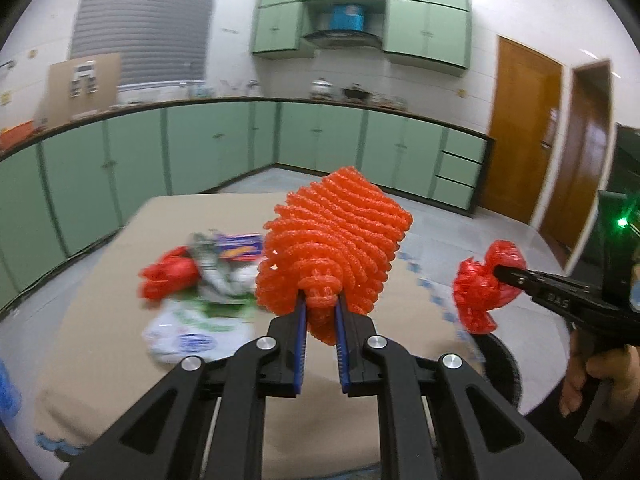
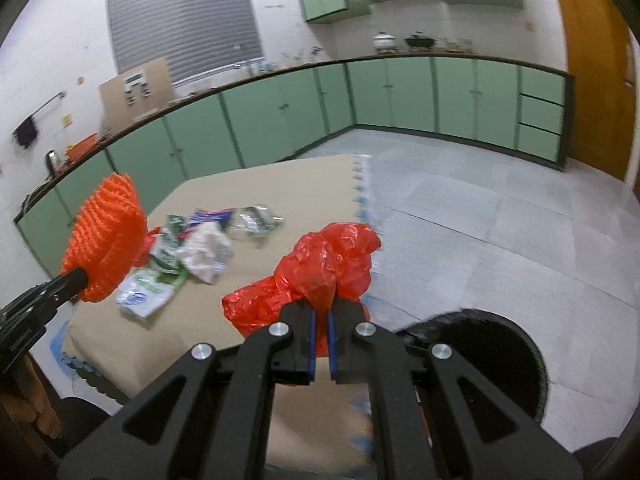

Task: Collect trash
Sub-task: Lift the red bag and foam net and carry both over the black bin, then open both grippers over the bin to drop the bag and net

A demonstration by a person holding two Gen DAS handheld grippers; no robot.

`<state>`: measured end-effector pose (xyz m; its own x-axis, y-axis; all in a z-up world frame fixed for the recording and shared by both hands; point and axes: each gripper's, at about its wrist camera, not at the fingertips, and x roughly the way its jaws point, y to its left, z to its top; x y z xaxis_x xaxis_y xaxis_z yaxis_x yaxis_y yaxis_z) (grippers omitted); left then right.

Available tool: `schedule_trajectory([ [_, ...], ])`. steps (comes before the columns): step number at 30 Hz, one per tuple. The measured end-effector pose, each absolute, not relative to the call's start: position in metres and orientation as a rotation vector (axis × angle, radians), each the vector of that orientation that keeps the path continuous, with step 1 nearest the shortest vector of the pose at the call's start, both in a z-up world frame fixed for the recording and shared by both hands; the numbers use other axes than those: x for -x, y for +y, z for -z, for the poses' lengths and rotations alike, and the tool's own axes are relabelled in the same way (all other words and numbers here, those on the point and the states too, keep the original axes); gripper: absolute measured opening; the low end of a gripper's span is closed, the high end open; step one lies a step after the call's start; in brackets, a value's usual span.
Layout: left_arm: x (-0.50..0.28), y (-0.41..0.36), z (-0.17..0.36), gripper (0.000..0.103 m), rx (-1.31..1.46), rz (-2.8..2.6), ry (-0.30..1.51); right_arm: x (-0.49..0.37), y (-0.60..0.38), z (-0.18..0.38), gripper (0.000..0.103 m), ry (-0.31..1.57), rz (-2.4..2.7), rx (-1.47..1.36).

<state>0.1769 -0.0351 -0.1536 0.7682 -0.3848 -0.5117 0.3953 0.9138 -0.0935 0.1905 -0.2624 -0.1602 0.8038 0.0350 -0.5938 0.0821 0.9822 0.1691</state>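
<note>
My left gripper point(image 1: 321, 300) is shut on an orange foam fruit net point(image 1: 340, 240), held up above the tan table point(image 1: 120, 360); the same net point(image 2: 106, 236) shows at the left of the right wrist view. My right gripper point(image 2: 321, 304) is shut on a crumpled red plastic bag point(image 2: 320, 268), also lifted off the table; from the left wrist view that bag point(image 1: 482, 292) hangs at the right. Several wrappers point(image 2: 192, 252) and another red scrap point(image 1: 170, 276) lie in a heap on the table. A round black bin point(image 2: 480, 356) stands on the floor at the table's right edge.
Green cabinets point(image 1: 200, 152) run along the far walls under a dark counter. Wooden doors point(image 1: 520, 128) are at the right. Grey tiled floor point(image 2: 500, 220) spreads beyond the table. A person's hand point(image 1: 592, 376) holds the right gripper's handle.
</note>
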Motion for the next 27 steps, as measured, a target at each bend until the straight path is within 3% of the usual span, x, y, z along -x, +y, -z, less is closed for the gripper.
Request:
schedule_trajectory([
  [11,-0.176,-0.169,0.172,0.013,-0.103,0.692,0.618,-0.149,-0.369,0.203,0.003,0.718,0.256,-0.260],
  [20,-0.175,-0.277,0.225,0.013,-0.206,0.854,0.738,-0.144,-0.432,0.251,0.004,0.845,0.380,-0.351],
  [25,-0.179,-0.311,0.263,0.014,-0.253,0.882,0.816,-0.148,-0.448,0.272,0.008,0.900,0.405,-0.379],
  [27,-0.180,-0.324,0.277,0.016,-0.275,0.880,0.834,-0.149,-0.453,0.277,0.015,0.908,0.410,-0.393],
])
